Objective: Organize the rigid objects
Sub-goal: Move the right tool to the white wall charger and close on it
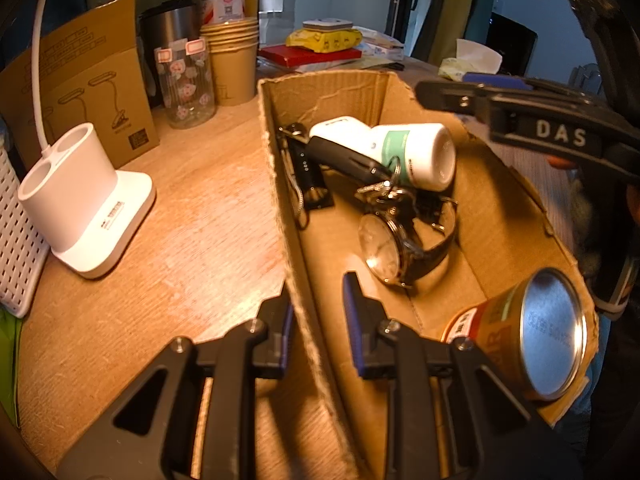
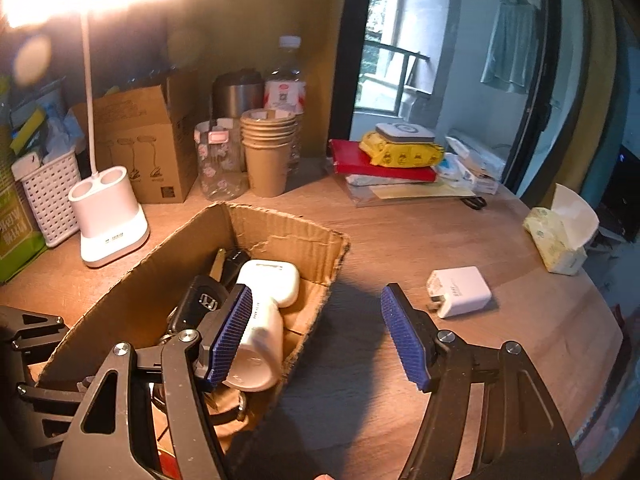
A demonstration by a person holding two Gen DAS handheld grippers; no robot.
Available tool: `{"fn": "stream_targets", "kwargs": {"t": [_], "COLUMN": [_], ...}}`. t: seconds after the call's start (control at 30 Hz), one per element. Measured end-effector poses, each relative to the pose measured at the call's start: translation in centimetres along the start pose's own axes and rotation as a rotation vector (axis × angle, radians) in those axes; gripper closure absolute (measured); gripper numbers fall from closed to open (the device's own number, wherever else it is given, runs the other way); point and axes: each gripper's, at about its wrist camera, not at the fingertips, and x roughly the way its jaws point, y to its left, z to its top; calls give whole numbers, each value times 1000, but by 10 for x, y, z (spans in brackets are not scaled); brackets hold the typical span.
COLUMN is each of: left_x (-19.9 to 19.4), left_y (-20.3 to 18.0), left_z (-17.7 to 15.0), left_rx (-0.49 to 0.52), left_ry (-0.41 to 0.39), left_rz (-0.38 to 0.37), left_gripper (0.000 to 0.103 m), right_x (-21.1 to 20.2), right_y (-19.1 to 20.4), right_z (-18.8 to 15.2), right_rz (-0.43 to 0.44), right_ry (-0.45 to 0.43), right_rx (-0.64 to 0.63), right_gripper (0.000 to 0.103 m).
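Observation:
A brown cardboard box [image 1: 500,216] [image 2: 168,256] stands on the wooden table. Inside lie a white handheld device [image 1: 404,148] [image 2: 266,292], a black car key [image 1: 348,160] [image 2: 202,304], a wristwatch [image 1: 384,248] and a tin can [image 1: 536,328] on its side. My left gripper [image 1: 318,320] is shut on the box's left wall, one finger outside and one inside. My right gripper [image 2: 318,332] [image 1: 452,86] stands open over the box's right edge, nothing between its blue pads [image 2: 402,336]. A white charger plug [image 2: 460,290] lies on the table to the right of the box.
A white lamp base [image 1: 80,200] [image 2: 110,220], a white basket [image 2: 50,196], a lamp carton [image 2: 148,144], a floral glass jar [image 1: 186,80], stacked paper cups [image 2: 268,148] and bottles line the back. A red book with a yellow pack [image 2: 396,152] and a tissue pack [image 2: 560,236] sit to the right.

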Motion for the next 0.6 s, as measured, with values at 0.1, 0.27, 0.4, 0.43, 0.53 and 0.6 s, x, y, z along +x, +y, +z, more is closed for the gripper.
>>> {"fn": "stream_targets", "kwargs": {"t": [0.1,0.27,0.4,0.43,0.53,0.6], "left_x": [0,0,0,0,0,0], "left_y": [0,1,1,1,1,1], "left_z": [0,0,0,0,0,0], "left_rx": [0,0,-1,-1,-1,0], "left_ry": [0,1,1,0,1,1], "left_rz": [-1,-1,-1,-1,-1,-1], "left_gripper": [80,80,80,79,80,80], "right_x": [-4,-11,-16,-16,-18,-21], "right_y": [-8,-19,-27,-30,-39,-45], "right_z": [-1,-3,-6,-7,-9,-10], "right_rz": [-14,-50,-78,-87,-112,-123], "right_ry": [-6,-10,-17,-19,-16,-17], "right_rx": [23,55,76,83,98,109], "right_gripper": [33,33,33,33,33,33]}}
